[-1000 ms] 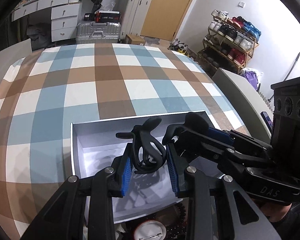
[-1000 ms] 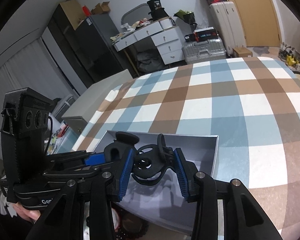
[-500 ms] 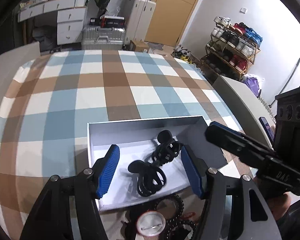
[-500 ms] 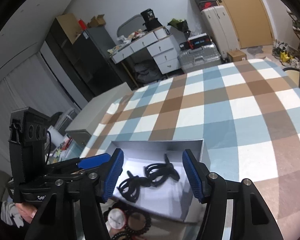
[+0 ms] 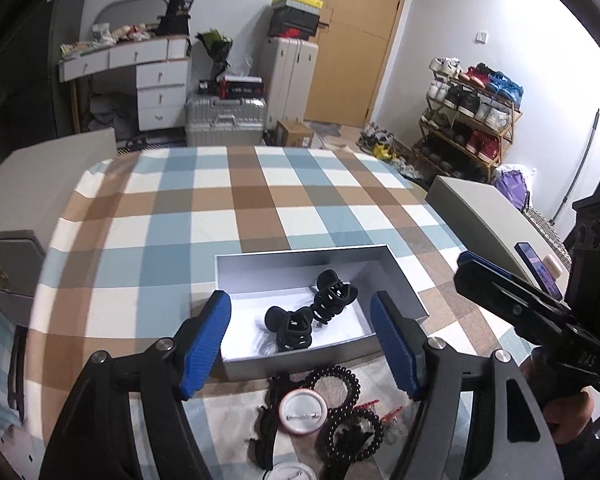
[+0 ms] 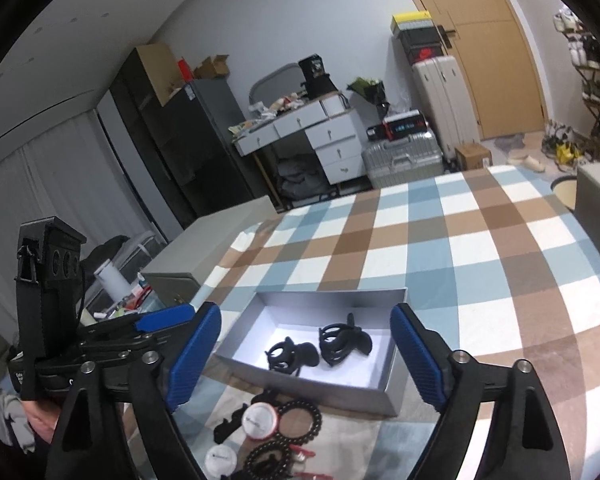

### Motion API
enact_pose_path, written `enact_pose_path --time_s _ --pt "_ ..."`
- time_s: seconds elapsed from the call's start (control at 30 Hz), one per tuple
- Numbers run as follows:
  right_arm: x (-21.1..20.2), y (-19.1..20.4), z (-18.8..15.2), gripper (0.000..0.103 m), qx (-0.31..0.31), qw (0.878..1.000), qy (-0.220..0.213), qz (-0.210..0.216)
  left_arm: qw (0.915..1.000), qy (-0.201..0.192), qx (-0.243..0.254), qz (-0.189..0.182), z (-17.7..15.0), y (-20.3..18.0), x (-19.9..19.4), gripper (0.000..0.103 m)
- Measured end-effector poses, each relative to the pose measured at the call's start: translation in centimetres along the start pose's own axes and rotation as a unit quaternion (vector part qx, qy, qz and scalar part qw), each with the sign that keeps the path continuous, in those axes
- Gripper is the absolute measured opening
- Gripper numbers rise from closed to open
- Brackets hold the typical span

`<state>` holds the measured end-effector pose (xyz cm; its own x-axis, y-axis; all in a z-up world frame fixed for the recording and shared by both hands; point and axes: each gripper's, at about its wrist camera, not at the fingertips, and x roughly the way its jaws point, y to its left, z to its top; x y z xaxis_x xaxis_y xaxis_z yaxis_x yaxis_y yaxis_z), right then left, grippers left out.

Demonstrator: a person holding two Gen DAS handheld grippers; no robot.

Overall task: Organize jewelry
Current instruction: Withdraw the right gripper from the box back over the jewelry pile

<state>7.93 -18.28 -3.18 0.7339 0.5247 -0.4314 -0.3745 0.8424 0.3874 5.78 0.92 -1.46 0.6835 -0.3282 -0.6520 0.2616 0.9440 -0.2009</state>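
- Left tool [image 5: 300, 340]: jaws apart and opening, blue pads [image 5: 206, 344] clear of everything; nothing gripped
- Right tool [image 6: 306, 354]: jaws wide and opening, nothing between the pads; seen from the left wrist it reaches in from the right edge, a hand [image 5: 568, 412] on its grip
- Nearest on the desk [image 5: 160, 216], in front of the box: round badges [image 5: 302, 414], black bead bracelets [image 5: 350, 420] and small red clips [image 5: 388, 414], lying together in a loose heap
- Box [image 5: 300, 258]: grey, open-topped, white floor, resting on the checked cloth just behind the heap
- Two black claw clips [image 5: 294, 328] [image 5: 332, 294] lie inside the box, side by side and about touching, free of both tools
- Beyond the desk: drawers, suitcases, a shoe rack [image 5: 472, 120] and a door
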Motion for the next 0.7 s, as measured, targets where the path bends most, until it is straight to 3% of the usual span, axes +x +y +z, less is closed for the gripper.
enact_pose_path --time_s 0.17,0.3,0.4,0.57,0.7 --pt "-1.8 1.3 -0.7 0.098 -0.022 0.999 -0.024 0.002 0.9994 -0.034 0.004 0.009 -1.0 0.0 -2.1 0.069" --pt "-2.9 1.9 -1.4 0.102 -0.034 0.999 -0.039 -0.003 0.9984 -0.053 0.003 0.018 -1.9 -0.1 -3.2 0.081" --pt "-3.4 2.2 -2.0 0.103 -0.038 0.998 -0.042 -0.009 0.9974 -0.066 -0.006 0.029 -2.6 0.3 -3.6 0.082" --pt "-4.3 2.8 -3.3 0.103 -0.064 0.997 -0.038 -0.025 0.9975 -0.057 -0.029 0.029 -4.2 1.4 -3.4 0.083" --pt "-4.2 3.2 -4.7 0.103 -0.078 0.996 -0.02 -0.03 0.9973 -0.044 -0.035 0.046 -6.1 1.6 -3.1 0.092"
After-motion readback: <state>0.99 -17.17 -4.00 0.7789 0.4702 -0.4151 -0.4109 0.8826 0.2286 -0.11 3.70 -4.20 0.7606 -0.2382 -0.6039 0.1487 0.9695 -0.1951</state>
